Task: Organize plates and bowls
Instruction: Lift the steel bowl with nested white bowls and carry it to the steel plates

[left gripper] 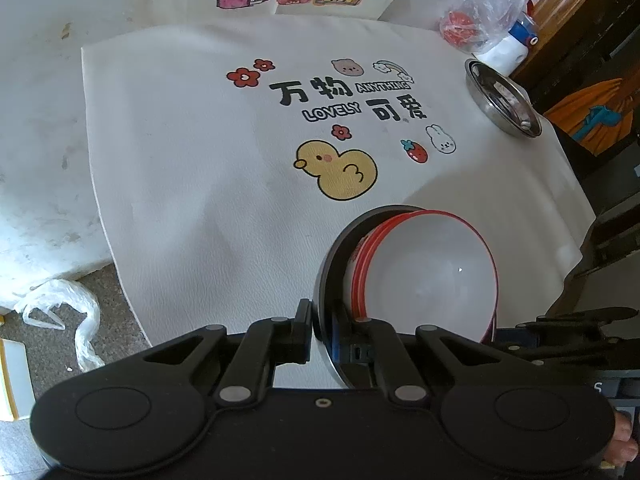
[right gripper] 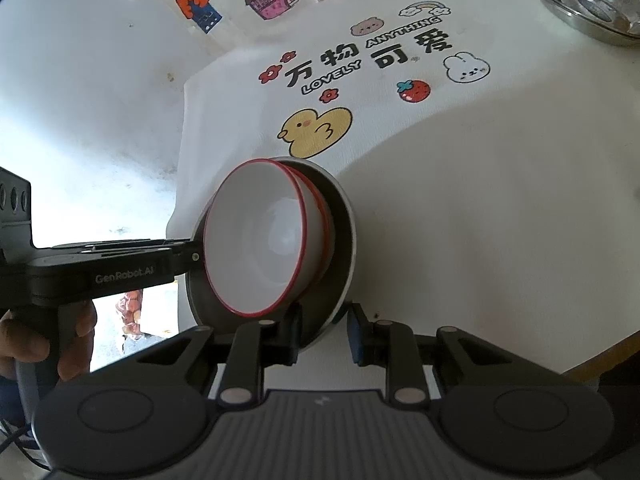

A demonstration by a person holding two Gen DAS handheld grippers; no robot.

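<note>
Left wrist view: my left claw clamps the steel plate's rim, plate on edge, red-rimmed bowl inside facing sideways, near the duck print. Right claw straddles the rim, narrowly parted.

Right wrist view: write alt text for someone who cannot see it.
A metal plate carrying stacked red-rimmed white bowls is gripped at both edges: the left gripper from the left, the right gripper with fingers either side of the near rim. Behind lie a cartoon duck mat and a second steel plate.
</note>
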